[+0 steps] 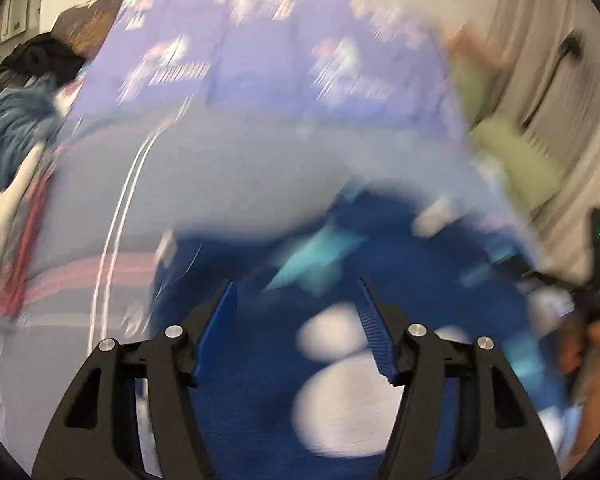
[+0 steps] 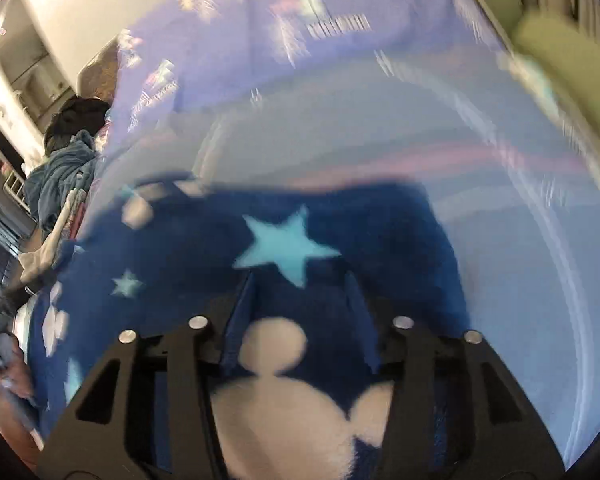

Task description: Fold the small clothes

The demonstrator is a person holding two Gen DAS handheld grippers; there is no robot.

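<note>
A dark blue fleece garment (image 1: 260,360) with pale blue stars and white patches lies spread on a light blue bed sheet (image 1: 220,180). My left gripper (image 1: 296,282) hangs just over it, its blue pads well apart and nothing pinched between them. In the right wrist view the same garment (image 2: 180,248) fills the lower half, with a large star (image 2: 284,246) just past the fingertips. My right gripper (image 2: 300,276) stands open above a white patch (image 2: 276,400), with the cloth below the fingers, not clamped. Both views are blurred.
A purple patterned cover (image 1: 280,60) lies across the back of the bed. A pile of blue and dark clothes (image 1: 8,132) sits at the left edge. Green cushions (image 1: 512,152) and a pale curtain (image 1: 560,80) are on the right. A hand (image 2: 4,372) shows at the left.
</note>
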